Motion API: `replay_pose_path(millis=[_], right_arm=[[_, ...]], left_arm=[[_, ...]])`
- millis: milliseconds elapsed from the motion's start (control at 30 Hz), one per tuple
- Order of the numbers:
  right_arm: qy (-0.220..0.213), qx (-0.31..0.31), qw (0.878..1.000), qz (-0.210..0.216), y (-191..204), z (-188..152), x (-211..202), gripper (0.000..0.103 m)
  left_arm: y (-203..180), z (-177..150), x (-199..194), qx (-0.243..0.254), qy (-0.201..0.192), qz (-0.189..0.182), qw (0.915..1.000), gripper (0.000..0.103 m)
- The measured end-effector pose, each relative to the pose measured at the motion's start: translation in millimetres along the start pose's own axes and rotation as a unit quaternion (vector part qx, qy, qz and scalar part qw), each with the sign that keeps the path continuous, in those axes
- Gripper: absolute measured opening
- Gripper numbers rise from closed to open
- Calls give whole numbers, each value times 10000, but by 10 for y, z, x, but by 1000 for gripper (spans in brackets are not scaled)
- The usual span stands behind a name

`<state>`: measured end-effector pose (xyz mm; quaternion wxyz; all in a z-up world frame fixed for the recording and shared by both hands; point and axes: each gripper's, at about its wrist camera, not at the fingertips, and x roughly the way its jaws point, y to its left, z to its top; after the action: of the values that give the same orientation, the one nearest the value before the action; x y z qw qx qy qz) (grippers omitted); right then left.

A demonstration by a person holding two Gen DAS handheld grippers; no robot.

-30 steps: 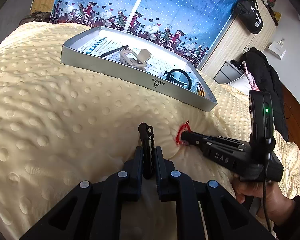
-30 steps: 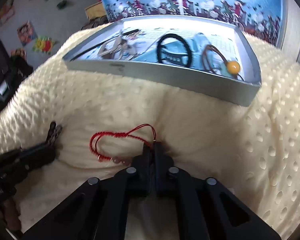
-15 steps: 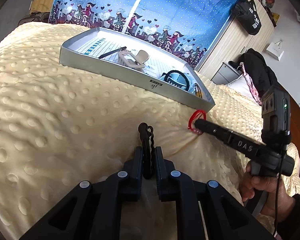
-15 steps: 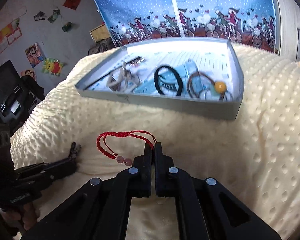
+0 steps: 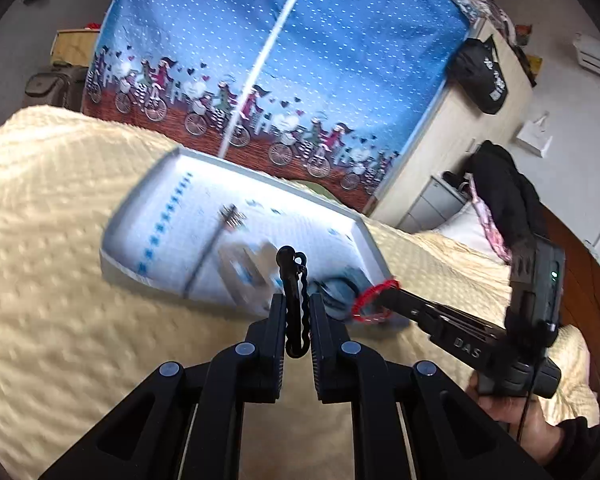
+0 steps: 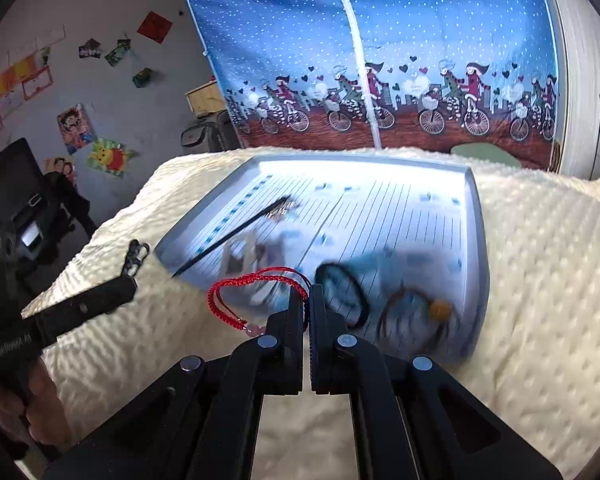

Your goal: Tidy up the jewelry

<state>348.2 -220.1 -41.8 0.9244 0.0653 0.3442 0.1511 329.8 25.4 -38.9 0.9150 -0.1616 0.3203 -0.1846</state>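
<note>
My left gripper (image 5: pixel 298 300) is shut on a black hair clip (image 5: pixel 294 280) that sticks up between its fingers, held in the air near the front edge of the white tray (image 5: pixel 172 200). My right gripper (image 6: pixel 306 300) is shut on a red cord bracelet (image 6: pixel 236 292) with pink beads, whose loop hangs to the left of the fingers over the tray's (image 6: pixel 476 240) near left corner. In the left wrist view the right gripper (image 5: pixel 384 294) and its red bracelet (image 5: pixel 370 300) show at right. The right wrist view has the left gripper (image 6: pixel 130 276) and the clip (image 6: pixel 136 254) at left.
The tray lies on a cream dotted blanket (image 5: pixel 60 280) and holds a black stick (image 6: pixel 236 236), a pale claw clip (image 6: pixel 252 256), a black hair ring (image 6: pixel 342 292) and a brown cord with an orange bead (image 6: pixel 438 308). A blue curtain (image 6: pixel 380 60) hangs behind. A hand (image 5: pixel 516 412) holds the right gripper.
Both grippers have risen off the blanket and moved forward to the tray, each carrying its item. The red bracelet now hangs over the tray's near edge.
</note>
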Motion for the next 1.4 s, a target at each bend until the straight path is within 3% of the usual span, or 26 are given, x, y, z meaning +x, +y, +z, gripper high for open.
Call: replay_pose_path(millis=[167,333,533,767,867,933,1000,1133,1167,1300,1400], right_arm=[[209,-342,9988,-277,19,244,355,2],[460,-535,9966,-427,62,317,530,2],[598,-650,9946,-549,84,301,633,2],[613,-661,9939,-641,109,278,658,4],[562,-660,9937,-711,109,263,601,20],[441,-603,9946,-726,92,258,517,40],[323,-554,9952,-734,72,260,404,40],[155,-519,9951,-822,55,283,198,42],[80,-509,9951,-847,61,283,128,45],[-243,-404,9956,-804,94,285,-187,63],[-530,-316,9954,-728,144,271,-479,82]], left_arm=[[175,264,360,160,241,281,9992,11],[321,187,642,7,391,358,9986,11],[357,139,717,-41,426,265,9987,11],[317,135,763,68,495,426,9978,11],[303,151,741,92,495,506,9974,11],[278,161,712,122,497,522,9973,12],[244,176,659,168,456,536,9974,19],[185,173,472,131,253,568,9980,61],[170,175,395,105,141,568,9982,67],[74,207,80,204,-171,597,9979,78],[-32,218,-236,268,-551,694,9957,97]])
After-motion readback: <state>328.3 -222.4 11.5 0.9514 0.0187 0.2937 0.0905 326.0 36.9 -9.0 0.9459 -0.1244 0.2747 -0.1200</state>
